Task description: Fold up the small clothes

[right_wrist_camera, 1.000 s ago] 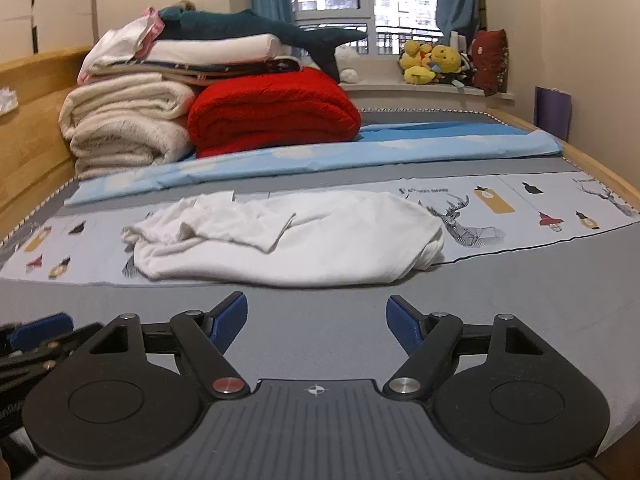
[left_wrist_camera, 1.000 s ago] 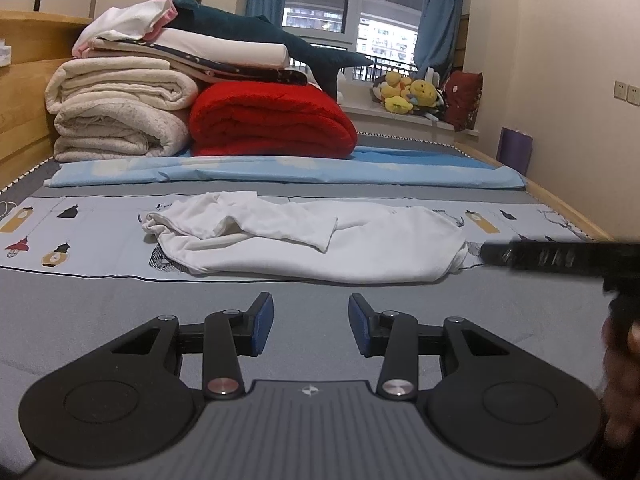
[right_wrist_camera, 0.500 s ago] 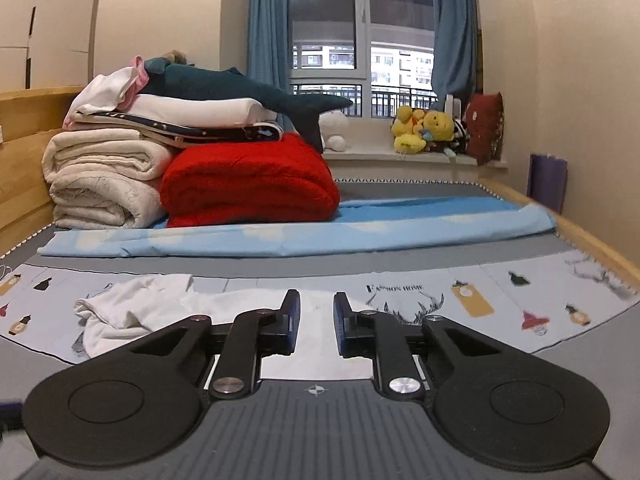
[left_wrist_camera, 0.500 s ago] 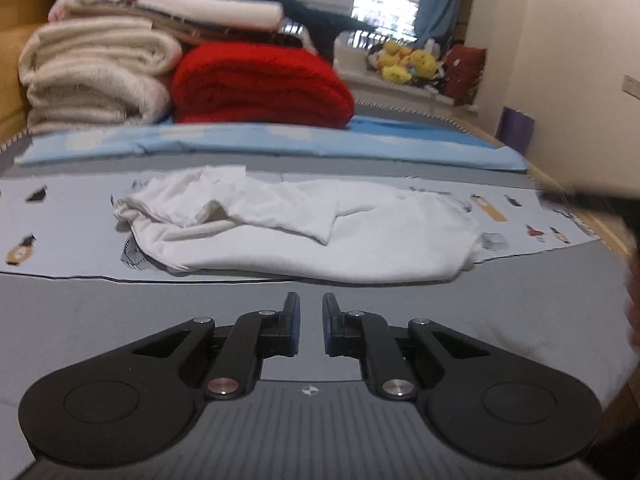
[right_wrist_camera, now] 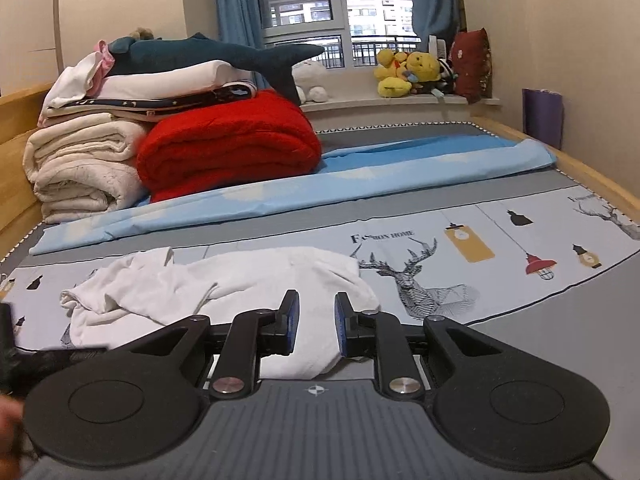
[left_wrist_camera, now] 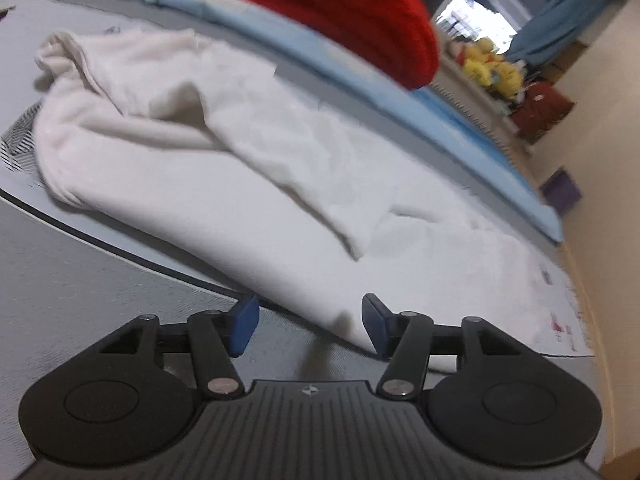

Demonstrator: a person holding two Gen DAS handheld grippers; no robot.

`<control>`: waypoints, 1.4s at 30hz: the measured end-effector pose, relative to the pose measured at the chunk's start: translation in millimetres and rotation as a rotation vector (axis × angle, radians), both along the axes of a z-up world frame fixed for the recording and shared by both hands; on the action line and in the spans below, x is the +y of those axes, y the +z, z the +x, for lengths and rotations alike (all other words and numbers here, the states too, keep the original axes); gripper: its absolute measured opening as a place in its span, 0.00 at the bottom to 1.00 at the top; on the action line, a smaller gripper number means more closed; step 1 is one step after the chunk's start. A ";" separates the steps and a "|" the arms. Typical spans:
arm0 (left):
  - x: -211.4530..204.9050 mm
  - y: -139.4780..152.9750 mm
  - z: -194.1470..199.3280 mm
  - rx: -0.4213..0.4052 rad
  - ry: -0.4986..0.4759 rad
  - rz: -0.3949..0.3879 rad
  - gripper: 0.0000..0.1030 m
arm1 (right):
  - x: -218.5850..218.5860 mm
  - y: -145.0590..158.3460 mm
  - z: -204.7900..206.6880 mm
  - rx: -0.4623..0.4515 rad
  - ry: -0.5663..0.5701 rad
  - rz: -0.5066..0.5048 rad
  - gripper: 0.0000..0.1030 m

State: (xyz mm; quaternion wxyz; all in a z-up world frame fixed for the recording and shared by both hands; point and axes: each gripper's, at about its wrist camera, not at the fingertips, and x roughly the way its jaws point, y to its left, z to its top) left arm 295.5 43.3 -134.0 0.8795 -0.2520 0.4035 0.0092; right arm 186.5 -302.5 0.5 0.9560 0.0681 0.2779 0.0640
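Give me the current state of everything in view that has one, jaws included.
White garment: crumpled, unfolded, lying on the printed mat.
Left gripper: jaws open, at the garment's near edge, holding nothing.
Right gripper: jaws narrowly open, low over the garment, contact unclear.
Red blanket: folded.
Cream blankets: folded, stacked.
Curtains: drawn open.

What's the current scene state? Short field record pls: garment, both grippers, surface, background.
garment: white garment, crumpled, unfolded, lying on printed sheet
left gripper: open, at garment's near edge, not gripping
right gripper: narrowly open, low over garment's right end, nothing visibly clamped
background: red blanket, cream blanket stack, plush shark
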 end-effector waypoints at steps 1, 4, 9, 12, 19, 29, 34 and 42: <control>-1.4 -2.6 5.8 0.012 0.013 0.021 0.46 | -2.2 -0.2 0.0 0.002 -0.005 -0.004 0.20; 3.9 4.7 10.5 0.022 0.009 0.026 0.04 | -9.2 -2.8 1.8 0.016 -0.023 -0.004 0.21; 18.2 77.2 -33.9 -0.125 -0.173 0.151 0.02 | -17.7 -6.4 3.4 0.034 -0.047 0.013 0.20; 35.5 127.1 -84.6 -0.209 -0.286 0.271 0.00 | -18.2 -9.5 4.4 0.054 -0.053 0.038 0.21; 100.8 162.7 -181.1 -0.328 -0.326 0.216 0.00 | 9.9 -19.3 7.4 0.123 0.085 0.102 0.21; 128.0 102.3 -143.8 -0.017 -0.148 0.187 0.06 | 80.5 -70.9 43.0 0.315 0.174 -0.091 0.44; 145.0 61.3 -98.7 0.107 -0.079 0.087 0.07 | 81.2 -103.5 62.4 0.431 0.140 -0.167 0.44; 169.4 11.3 -56.1 0.183 0.076 -0.007 0.25 | 80.6 -126.8 67.8 0.502 0.215 -0.177 0.24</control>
